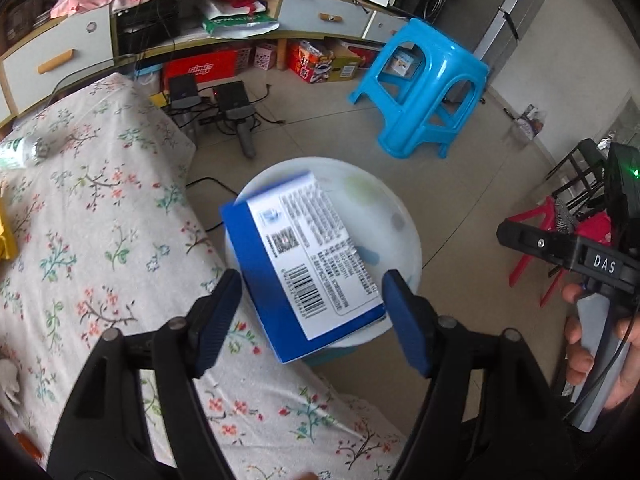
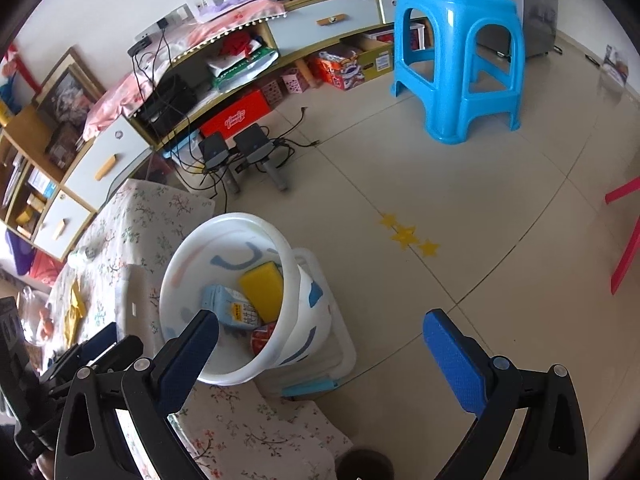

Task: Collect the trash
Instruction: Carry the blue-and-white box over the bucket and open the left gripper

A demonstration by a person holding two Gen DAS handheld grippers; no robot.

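In the left wrist view a blue and white carton with a barcode hangs blurred over the white trash bucket, between and just beyond my open left gripper, touching neither finger. My right gripper is open and empty beside the bucket, which holds a yellow sponge, a light blue carton and a red wrapper. The right gripper also shows at the right edge of the left wrist view, in a hand.
The bucket stands on a clear lidded box beside a floral-covered table. A plastic bottle and a yellow item lie on the table. A blue stool, floor chargers and a shelf unit stand beyond.
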